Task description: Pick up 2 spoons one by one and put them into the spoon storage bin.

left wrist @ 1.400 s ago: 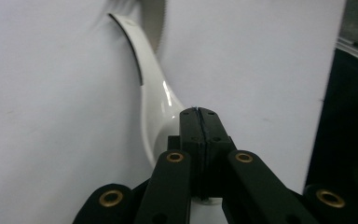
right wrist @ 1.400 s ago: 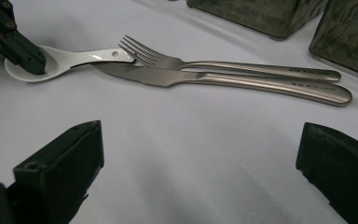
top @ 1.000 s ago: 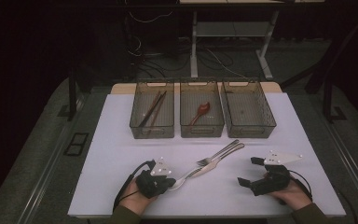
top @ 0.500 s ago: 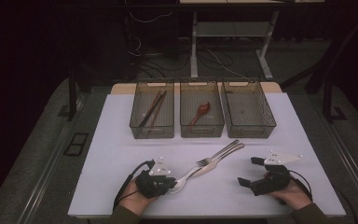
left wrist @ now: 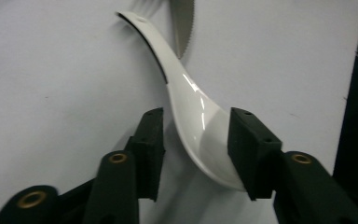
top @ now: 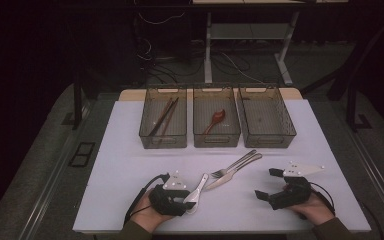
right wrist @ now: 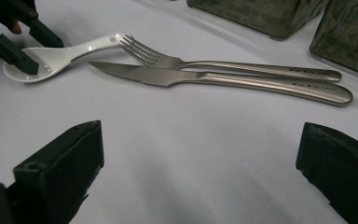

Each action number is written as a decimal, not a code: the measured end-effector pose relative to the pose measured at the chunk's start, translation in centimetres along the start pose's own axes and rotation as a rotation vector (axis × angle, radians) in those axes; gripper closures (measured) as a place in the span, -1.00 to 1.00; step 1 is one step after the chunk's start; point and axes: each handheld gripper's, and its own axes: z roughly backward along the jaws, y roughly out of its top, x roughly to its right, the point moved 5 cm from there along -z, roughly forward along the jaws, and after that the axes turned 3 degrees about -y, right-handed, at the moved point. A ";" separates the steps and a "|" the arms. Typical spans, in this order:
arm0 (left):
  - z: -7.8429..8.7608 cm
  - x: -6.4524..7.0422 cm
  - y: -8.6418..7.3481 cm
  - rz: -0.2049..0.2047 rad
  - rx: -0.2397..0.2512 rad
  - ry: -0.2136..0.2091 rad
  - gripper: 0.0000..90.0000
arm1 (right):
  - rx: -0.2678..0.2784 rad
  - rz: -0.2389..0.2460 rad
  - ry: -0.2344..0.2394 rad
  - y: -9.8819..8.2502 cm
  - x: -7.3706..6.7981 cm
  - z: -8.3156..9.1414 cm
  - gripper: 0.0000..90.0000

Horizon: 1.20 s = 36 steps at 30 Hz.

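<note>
Left tool [left wrist: 196,140]: lower left of centre in the high view, low over the tabletop [top: 130,165]. Its jaws have just been opening; the bowl of the white spoon [left wrist: 191,112] lies between them. In the left gripper view the right pad sits at the bowl's edge, the left pad stands off with a strip of tabletop showing, so the spoon is released, not clamped.

White spoon: flat on the tabletop, lower centre-left of the high view, bowl toward the person, handle running up and right until its tip comes just beside the fork's tines. It lies about where it lay a second ago.

What the change means: my reading is that the jaws are being spread to fit the wide bowl, or that a first pinch is being let go; either way the spoon is not yet picked up, and closing again on the bowl comes before any lift.

Fork [top: 235,166] and knife [top: 237,172]: side by side at centre, handles pointing up and right, unmoved.

Three mesh bins: the left bin [top: 163,142] holds dark chopsticks [top: 162,117], the middle bin [top: 216,141] a reddish-brown spoon [top: 215,120], the right bin [top: 266,141] looks empty. Judging by this sorting, the white spoon probably belongs in the middle bin.

Right tool [top: 272,184]: lower right of the high view, jaws spread wide, gripping nothing, bare tabletop between them, waiting well apart from the cutlery.
</note>
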 end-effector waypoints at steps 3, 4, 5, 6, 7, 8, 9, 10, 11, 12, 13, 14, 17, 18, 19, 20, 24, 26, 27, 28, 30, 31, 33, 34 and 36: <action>-0.1 0.1 0.1 0.004 -0.001 -0.013 0.38 | -0.001 0.001 0.000 0.0 0.0 0.0 -0.99; -0.2 0.1 0.1 0.005 0.002 -0.019 0.42 | -0.001 0.002 0.001 0.0 0.0 0.0 -0.99; -0.2 0.2 0.1 0.011 0.003 -0.021 0.47 | -0.002 0.003 0.000 0.0 0.0 0.0 -0.99; -0.2 0.1 0.1 0.010 0.003 -0.023 0.50 | -0.002 0.002 0.000 0.0 0.0 0.0 -0.99; -0.3 0.2 0.2 0.019 0.012 -0.025 0.54 | -0.002 0.003 0.000 0.0 0.0 -0.1 -0.99; -0.3 0.2 0.2 0.023 0.014 -0.027 0.58 | -0.002 0.003 0.000 0.0 -0.1 0.0 -0.99; -0.2 0.1 0.3 0.022 0.014 -0.032 0.62 | -0.001 0.002 0.000 0.0 -0.1 0.0 -0.99; -0.3 0.1 0.3 0.014 0.021 -0.040 0.66 | -0.001 0.002 0.000 0.0 -0.1 0.0 -0.99; -0.3 0.1 0.4 0.026 0.032 -0.047 0.72 | -0.001 0.003 0.000 0.0 -0.1 0.0 -0.99; -0.3 0.1 0.5 0.019 0.031 -0.045 0.75 | -0.002 0.003 0.000 0.0 0.0 0.0 -0.99; -0.3 0.3 0.6 0.027 0.033 -0.044 0.76 | -0.003 0.002 0.000 0.0 0.0 0.0 -0.99; -0.3 0.3 0.6 0.024 0.035 -0.045 0.78 | -0.003 0.001 0.001 0.0 0.0 -0.1 -0.99; -0.2 0.3 0.8 0.014 0.043 -0.047 0.82 | -0.002 0.003 0.001 0.0 0.0 0.0 -0.99; -0.2 0.3 0.8 0.009 0.037 -0.044 0.82 | -0.002 0.003 0.001 0.0 0.0 0.0 -0.99; -0.1 0.3 0.7 0.006 0.037 -0.042 0.82 | -0.002 0.003 0.001 0.0 0.0 0.0 -0.99; -0.1 0.2 0.7 0.005 0.036 -0.037 0.83 | -0.002 0.004 0.001 0.0 0.0 0.0 -0.99; 0.2 -0.1 0.7 0.003 0.037 -0.025 0.83 | -0.003 0.004 0.002 0.0 0.0 -0.1 -0.99; 0.4 -0.3 0.8 0.001 0.043 -0.019 0.83 | -0.003 0.006 0.003 0.0 0.0 -0.1 -0.99; 0.6 -0.4 0.8 -0.001 0.046 -0.017 0.83 | -0.003 0.005 0.003 0.0 0.0 -0.1 -0.99; 0.7 -0.5 0.9 -0.006 0.052 -0.010 0.83 | -0.003 0.005 0.003 0.0 0.0 -0.1 -0.99; 0.9 -0.7 0.9 -0.001 0.062 -0.003 0.83 | -0.005 0.004 0.002 0.0 0.0 -0.1 -0.99; 1.1 -0.8 0.9 -0.004 0.066 0.000 0.83 | -0.004 0.005 0.002 0.0 0.0 -0.1 -0.99; 1.4 -1.1 1.0 -0.018 0.070 0.006 0.83 | -0.004 0.006 0.002 0.0 0.0 -0.1 -0.99; 1.5 -1.1 1.1 -0.021 0.079 0.008 0.83 | -0.005 0.006 0.000 0.0 0.0 -0.1 -0.99; 1.8 -1.4 1.2 -0.029 0.090 0.011 0.83 | -0.005 0.006 0.002 0.0 0.0 -0.1 -0.99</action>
